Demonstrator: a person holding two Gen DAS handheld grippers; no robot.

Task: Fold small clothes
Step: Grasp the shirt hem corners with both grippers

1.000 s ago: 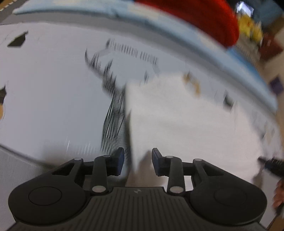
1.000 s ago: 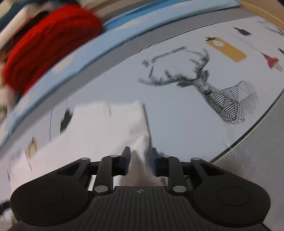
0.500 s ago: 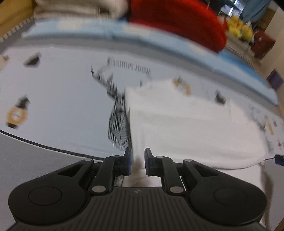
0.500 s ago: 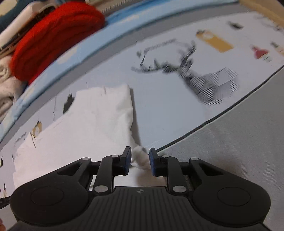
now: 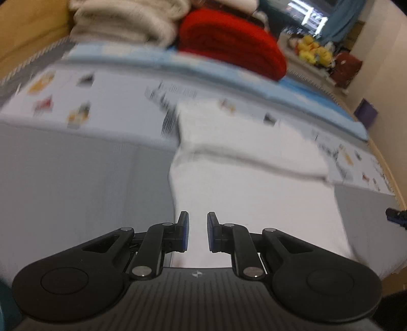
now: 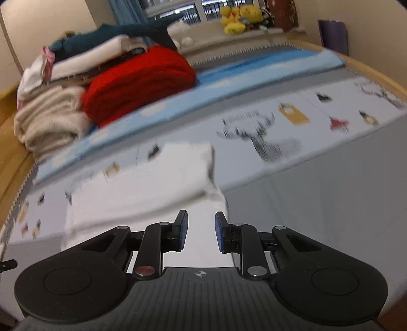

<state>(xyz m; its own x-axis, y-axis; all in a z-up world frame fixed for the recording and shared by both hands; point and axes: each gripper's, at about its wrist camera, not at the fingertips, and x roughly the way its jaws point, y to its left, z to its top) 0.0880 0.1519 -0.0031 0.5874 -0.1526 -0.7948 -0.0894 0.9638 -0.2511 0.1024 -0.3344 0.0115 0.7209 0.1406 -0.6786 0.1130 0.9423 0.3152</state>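
Observation:
A white garment (image 5: 254, 183) lies spread on a printed mat, its far part folded into a flat band. Its near edge rises toward both cameras. My left gripper (image 5: 197, 230) is shut on the near left corner, with white cloth filling the narrow gap between its blue pads. In the right wrist view the same garment (image 6: 142, 193) runs up into my right gripper (image 6: 201, 230), which is shut on the near right corner. The picture is blurred by motion. A dark tip of the right gripper (image 5: 395, 218) shows at the left view's right edge.
A red blanket (image 6: 137, 84) and beige folded blankets (image 6: 48, 119) are stacked at the far side. The mat's deer print (image 6: 264, 142) lies right of the garment. A wooden frame (image 5: 25, 38) borders the bed. Yellow plush toys (image 6: 236, 15) sit on a ledge behind.
Both grippers have drawn back and upward, away from the blankets, dragging the garment's near edge over the grey border. The left jaws narrowed on the cloth.

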